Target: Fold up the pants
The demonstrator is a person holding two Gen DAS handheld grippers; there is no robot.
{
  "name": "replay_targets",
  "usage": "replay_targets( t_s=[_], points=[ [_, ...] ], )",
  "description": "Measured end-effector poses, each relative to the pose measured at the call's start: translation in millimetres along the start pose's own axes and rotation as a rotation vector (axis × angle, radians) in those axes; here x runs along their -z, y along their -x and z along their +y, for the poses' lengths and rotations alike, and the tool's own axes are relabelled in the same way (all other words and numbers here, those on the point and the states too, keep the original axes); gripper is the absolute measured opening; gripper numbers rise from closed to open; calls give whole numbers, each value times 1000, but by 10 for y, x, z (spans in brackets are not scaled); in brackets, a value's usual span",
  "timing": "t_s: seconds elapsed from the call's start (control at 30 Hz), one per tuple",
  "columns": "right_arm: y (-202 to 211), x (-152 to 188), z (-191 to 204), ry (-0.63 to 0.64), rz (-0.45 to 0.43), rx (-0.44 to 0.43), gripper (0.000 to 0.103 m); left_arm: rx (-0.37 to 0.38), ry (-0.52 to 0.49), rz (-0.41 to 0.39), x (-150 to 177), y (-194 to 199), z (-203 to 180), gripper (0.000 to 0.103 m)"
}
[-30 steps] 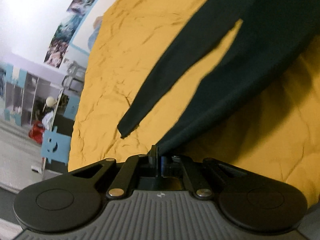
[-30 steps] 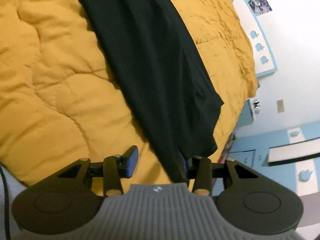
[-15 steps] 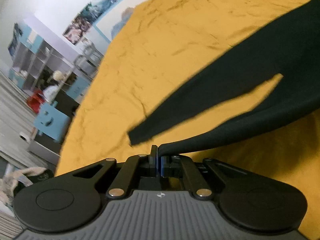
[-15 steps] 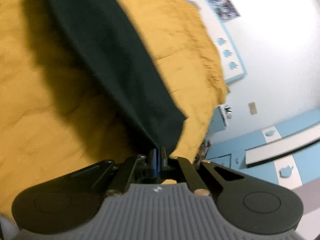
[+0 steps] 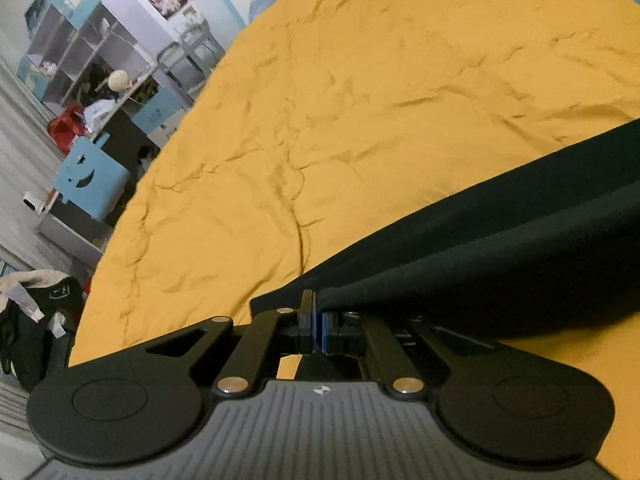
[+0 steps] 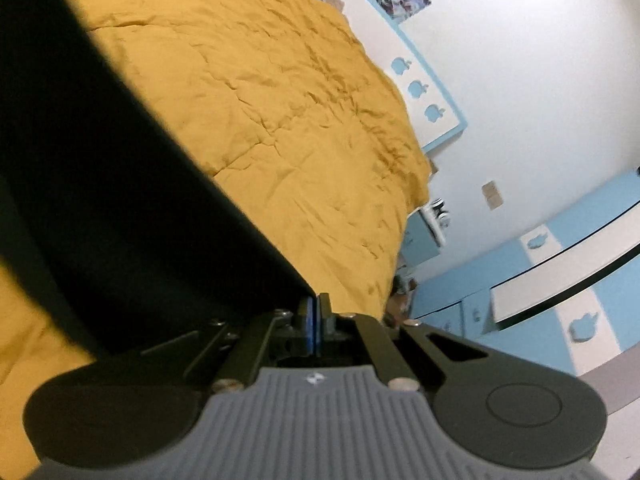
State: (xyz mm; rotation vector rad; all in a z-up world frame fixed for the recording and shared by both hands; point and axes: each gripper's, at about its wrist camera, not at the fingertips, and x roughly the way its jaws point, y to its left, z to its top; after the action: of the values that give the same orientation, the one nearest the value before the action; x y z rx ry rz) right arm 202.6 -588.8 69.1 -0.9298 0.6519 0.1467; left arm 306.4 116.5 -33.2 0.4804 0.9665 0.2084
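Note:
Dark pants [image 5: 500, 240] lie over a yellow quilt [image 5: 340, 112]. In the left wrist view my left gripper [image 5: 318, 312] is shut on a corner of the pants, and the cloth stretches from its tips away to the right. In the right wrist view the pants [image 6: 120, 200] fill the left side, lifted off the yellow quilt [image 6: 300, 112]. My right gripper [image 6: 316, 308] is shut on a corner of that cloth, which runs up and left from its tips. The rest of the pants is out of frame.
Left of the bed stand shelves [image 5: 92, 60], a blue cut-out stool [image 5: 90, 178] and a dark bag on the floor [image 5: 32, 320]. Past the bed's right edge are a white wall [image 6: 520, 80], blue cabinets [image 6: 580, 280] and a small nightstand [image 6: 424, 232].
The right gripper went from open beside the pants' edge to shut on it. Both grippers then lifted and carried the cloth across the quilt, and the spread legs left the left wrist view.

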Motion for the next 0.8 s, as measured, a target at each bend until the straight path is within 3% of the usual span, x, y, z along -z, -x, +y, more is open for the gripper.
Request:
replay_targets(
  t_s=[0.4,0.63,0.8],
  points=[
    [-1437,-283,270,-40,134,-127,0,13,-48,132,-307,-924,-357,2],
    [-1764,-165,388,-75,140,-165,0,50,-36,161,-276,-1185,-448,3],
    [-1813,-98,379,-145,124,-157,0,74,43,147,-285,-1178,-388,12]
  ],
)
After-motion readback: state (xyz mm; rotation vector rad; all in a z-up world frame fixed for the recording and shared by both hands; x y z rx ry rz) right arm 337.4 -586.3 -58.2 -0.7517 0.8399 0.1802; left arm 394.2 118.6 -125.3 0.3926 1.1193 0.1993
